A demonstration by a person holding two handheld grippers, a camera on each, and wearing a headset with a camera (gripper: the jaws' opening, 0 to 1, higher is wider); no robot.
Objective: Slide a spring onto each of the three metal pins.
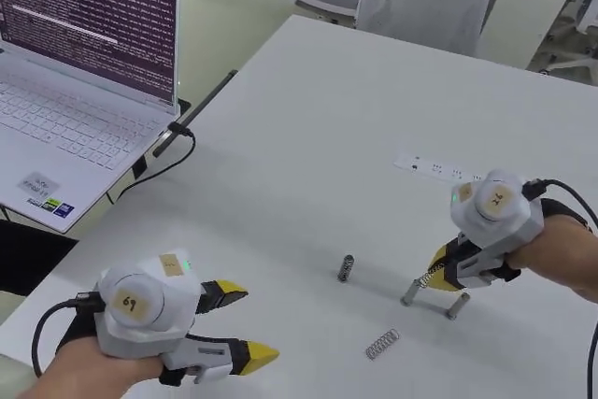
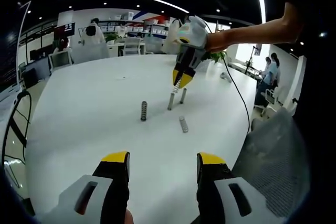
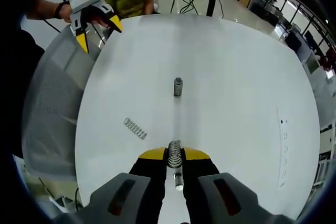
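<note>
Head view: the right gripper (image 1: 437, 266), angled down to the right of the sprung pin (image 1: 347, 268), pinches a spring (image 1: 430, 276) over a bare pin (image 1: 409, 293). The left gripper (image 1: 250, 322) is held level, jaws wide. Left gripper view: a loose spring (image 2: 184, 124) lies near the sprung pin. Right gripper view: jaws narrow on the spring.

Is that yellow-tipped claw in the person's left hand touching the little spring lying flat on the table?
Apart. The head view shows bare table between the left gripper's open tips and the loose spring.
</note>
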